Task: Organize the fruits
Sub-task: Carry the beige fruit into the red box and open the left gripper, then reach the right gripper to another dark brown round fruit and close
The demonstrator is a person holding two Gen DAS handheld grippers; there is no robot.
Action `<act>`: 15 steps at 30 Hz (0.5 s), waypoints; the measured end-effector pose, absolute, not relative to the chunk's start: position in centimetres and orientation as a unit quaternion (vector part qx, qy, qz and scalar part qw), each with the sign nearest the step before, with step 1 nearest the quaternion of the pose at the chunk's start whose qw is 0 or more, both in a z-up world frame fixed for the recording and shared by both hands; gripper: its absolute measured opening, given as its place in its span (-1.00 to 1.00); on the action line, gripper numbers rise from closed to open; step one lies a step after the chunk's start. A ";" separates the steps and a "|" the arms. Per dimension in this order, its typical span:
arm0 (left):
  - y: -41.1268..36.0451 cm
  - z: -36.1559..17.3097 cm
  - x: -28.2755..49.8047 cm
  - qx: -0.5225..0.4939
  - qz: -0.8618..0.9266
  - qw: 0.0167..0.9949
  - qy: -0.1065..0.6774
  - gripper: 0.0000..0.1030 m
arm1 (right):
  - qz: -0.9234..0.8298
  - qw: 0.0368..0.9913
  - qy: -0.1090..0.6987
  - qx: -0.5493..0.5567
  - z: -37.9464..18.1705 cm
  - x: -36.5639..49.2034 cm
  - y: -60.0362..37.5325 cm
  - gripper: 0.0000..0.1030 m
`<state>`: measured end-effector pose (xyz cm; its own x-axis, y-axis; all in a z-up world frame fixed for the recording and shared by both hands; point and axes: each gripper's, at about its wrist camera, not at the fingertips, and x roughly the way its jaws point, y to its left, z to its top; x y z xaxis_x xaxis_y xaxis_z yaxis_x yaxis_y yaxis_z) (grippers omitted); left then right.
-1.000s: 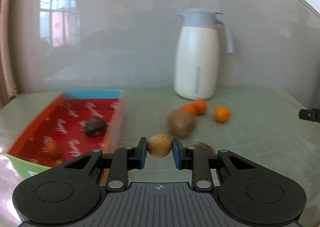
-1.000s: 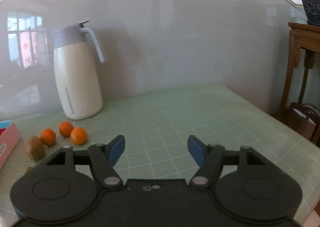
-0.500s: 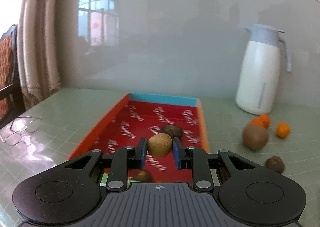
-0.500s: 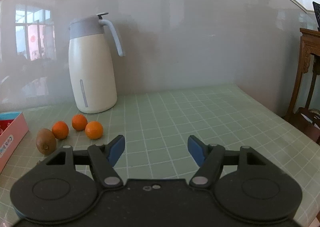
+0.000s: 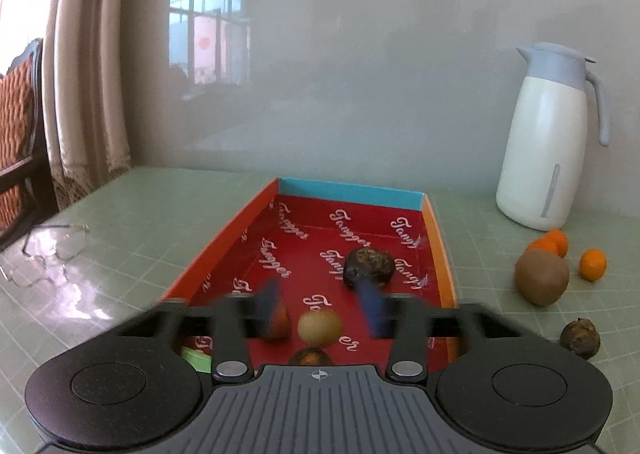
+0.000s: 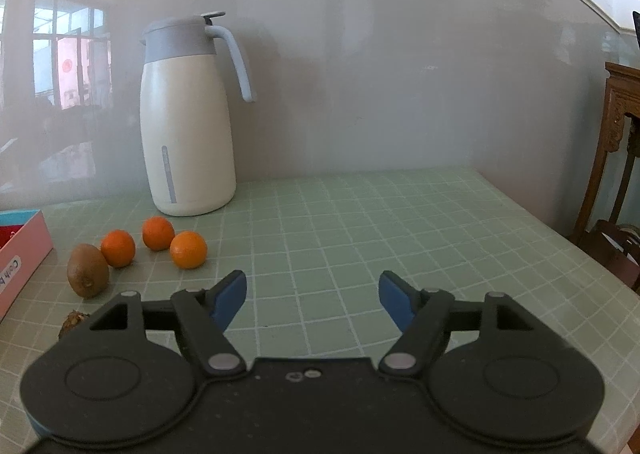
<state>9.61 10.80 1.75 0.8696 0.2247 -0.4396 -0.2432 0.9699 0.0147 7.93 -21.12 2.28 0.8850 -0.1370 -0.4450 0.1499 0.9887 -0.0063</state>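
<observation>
My left gripper (image 5: 320, 310) is open over the near end of the red box (image 5: 352, 230), its fingers blurred. A small tan round fruit (image 5: 320, 327) sits free between them, over the box floor. In the box lie a dark wrinkled fruit (image 5: 369, 265), an orange-brown one (image 5: 280, 324) and another partly hidden by the gripper body (image 5: 310, 357). A kiwi (image 5: 541, 280), three oranges (image 6: 188, 249) and a dark fruit (image 5: 580, 337) lie on the table. My right gripper (image 6: 313, 296) is open and empty above the table.
A white thermos jug (image 6: 188, 114) stands by the wall behind the oranges. Glasses (image 5: 48, 250) lie left of the box. The green grid table (image 6: 400, 238) ends at right near a wooden chair (image 6: 616, 250).
My left gripper carried the tan fruit from the table over the box, then opened and let it go. The right gripper shifted slightly and stayed open.
</observation>
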 end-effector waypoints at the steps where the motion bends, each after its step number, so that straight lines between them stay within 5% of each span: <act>1: 10.7 1.9 9.3 -0.017 0.126 0.968 0.214 0.55 | -0.072 0.971 0.228 0.014 2.3 7.9 -21.1 0.42; 8: 10.8 2.4 8.7 -0.017 0.130 0.969 0.208 0.59 | -0.069 0.971 0.228 0.014 2.3 7.8 -21.0 0.43; 11: 10.6 2.6 8.1 -0.003 0.135 0.971 0.195 0.97 | -0.069 0.971 0.228 0.015 2.3 7.7 -21.0 0.43; 15: 10.5 3.0 7.4 0.012 0.138 0.974 0.182 1.00 | -0.068 0.971 0.227 0.018 2.4 7.7 -21.1 0.43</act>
